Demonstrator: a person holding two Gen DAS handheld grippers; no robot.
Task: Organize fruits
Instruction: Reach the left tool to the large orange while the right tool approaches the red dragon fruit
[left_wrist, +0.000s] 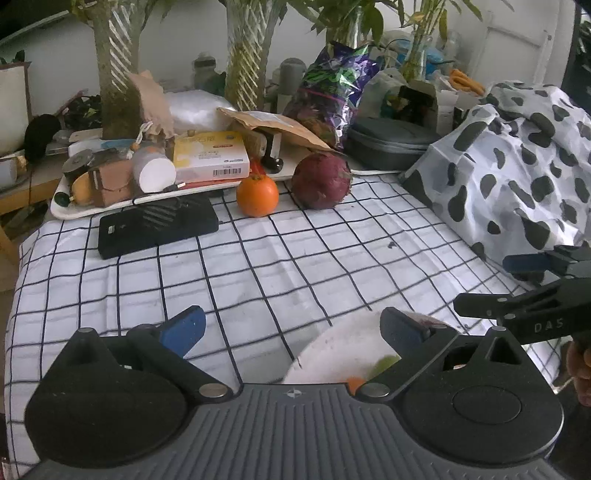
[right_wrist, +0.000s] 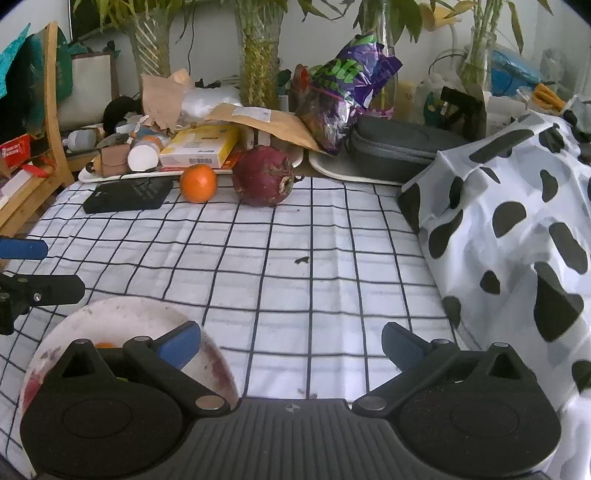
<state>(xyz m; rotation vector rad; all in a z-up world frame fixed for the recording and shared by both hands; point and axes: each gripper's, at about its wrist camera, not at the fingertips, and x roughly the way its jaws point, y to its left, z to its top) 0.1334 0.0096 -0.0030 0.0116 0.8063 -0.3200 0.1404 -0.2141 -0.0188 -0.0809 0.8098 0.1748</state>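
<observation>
An orange (left_wrist: 257, 195) and a dark red dragon fruit (left_wrist: 320, 181) sit side by side at the far edge of the checked cloth; both also show in the right wrist view, the orange (right_wrist: 198, 183) and the dragon fruit (right_wrist: 264, 175). A white plate (left_wrist: 343, 349) lies near me, partly hidden under the grippers; it holds small orange and green pieces of fruit. The plate (right_wrist: 122, 317) is stained red. My left gripper (left_wrist: 295, 326) is open and empty, its right finger over the plate. My right gripper (right_wrist: 291, 341) is open and empty, its left finger over the plate.
A black flat device (left_wrist: 157, 226) lies left of the orange. A cluttered white tray (left_wrist: 70, 212) with boxes, a grey case (left_wrist: 391, 142), a purple bag (left_wrist: 332, 92) and plant vases line the back. A cow-spotted cloth (left_wrist: 517, 166) covers the right side.
</observation>
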